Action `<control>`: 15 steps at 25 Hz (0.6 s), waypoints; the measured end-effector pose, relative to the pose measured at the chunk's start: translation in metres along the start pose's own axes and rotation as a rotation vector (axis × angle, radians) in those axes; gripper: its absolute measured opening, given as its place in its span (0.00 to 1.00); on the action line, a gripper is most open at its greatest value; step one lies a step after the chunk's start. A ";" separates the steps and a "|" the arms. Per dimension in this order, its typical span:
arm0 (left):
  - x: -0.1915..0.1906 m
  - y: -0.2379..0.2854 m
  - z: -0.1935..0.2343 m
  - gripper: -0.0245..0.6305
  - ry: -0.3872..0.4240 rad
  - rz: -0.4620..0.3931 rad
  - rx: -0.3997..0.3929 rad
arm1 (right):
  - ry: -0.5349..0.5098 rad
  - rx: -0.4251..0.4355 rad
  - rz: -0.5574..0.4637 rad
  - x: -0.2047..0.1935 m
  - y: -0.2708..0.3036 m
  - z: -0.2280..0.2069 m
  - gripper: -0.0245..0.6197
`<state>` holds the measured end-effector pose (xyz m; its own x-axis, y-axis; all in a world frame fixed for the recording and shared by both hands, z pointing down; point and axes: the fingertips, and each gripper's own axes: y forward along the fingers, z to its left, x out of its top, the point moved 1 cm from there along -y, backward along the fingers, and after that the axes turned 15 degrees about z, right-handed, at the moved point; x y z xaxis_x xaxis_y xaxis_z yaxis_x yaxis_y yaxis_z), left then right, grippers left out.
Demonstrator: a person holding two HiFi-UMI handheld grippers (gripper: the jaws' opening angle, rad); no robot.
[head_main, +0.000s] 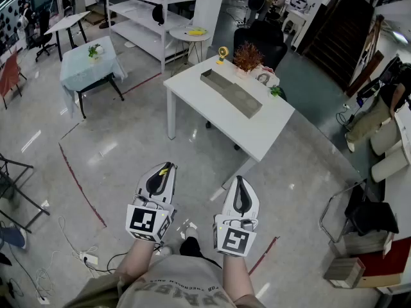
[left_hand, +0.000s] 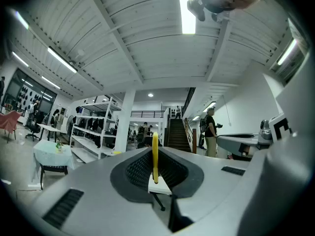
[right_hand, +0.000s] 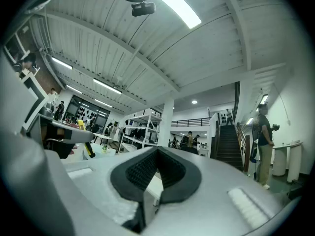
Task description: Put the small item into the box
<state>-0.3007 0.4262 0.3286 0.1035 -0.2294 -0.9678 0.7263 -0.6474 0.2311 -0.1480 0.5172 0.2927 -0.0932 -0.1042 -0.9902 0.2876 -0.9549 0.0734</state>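
Head view shows my left gripper (head_main: 164, 169) at lower left, its jaws pinched on the small yellow item (left_hand: 155, 157), a thin sliver seen edge-on between the pads. It looks light and stiff, perhaps slick, so I judge that a pinch on its flat faces near the middle suits it, without a hard squeeze. Beside it, my right gripper (head_main: 239, 181) is closed on nothing. Ahead, the long grey box (head_main: 231, 93) lies on the white table (head_main: 257, 133), well apart from both.
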 end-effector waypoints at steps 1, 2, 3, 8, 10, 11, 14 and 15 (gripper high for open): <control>0.000 0.001 -0.001 0.08 0.000 0.001 -0.001 | -0.004 -0.001 0.007 -0.001 0.000 0.000 0.04; -0.001 0.001 -0.001 0.08 -0.001 0.003 -0.003 | -0.005 -0.001 0.011 -0.002 0.000 -0.001 0.04; -0.001 0.002 -0.002 0.08 -0.002 0.004 -0.004 | -0.004 -0.002 0.012 -0.002 0.000 -0.001 0.04; -0.001 0.007 -0.002 0.08 -0.007 0.008 -0.011 | -0.002 -0.007 0.016 0.000 0.003 -0.003 0.04; -0.004 0.008 -0.002 0.08 -0.009 0.012 -0.013 | -0.002 -0.005 0.011 -0.001 0.003 -0.003 0.04; -0.005 0.009 -0.002 0.08 -0.012 0.014 -0.013 | -0.012 -0.004 0.017 -0.003 0.003 -0.003 0.04; -0.009 0.016 -0.002 0.08 -0.020 0.025 -0.012 | -0.011 -0.003 0.025 -0.004 0.008 -0.005 0.04; -0.010 0.018 -0.002 0.08 -0.022 0.029 -0.012 | -0.016 -0.003 0.036 -0.006 0.010 -0.006 0.04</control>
<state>-0.2873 0.4176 0.3422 0.1094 -0.2643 -0.9582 0.7313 -0.6315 0.2577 -0.1386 0.5097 0.2982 -0.0979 -0.1424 -0.9850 0.2940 -0.9497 0.1081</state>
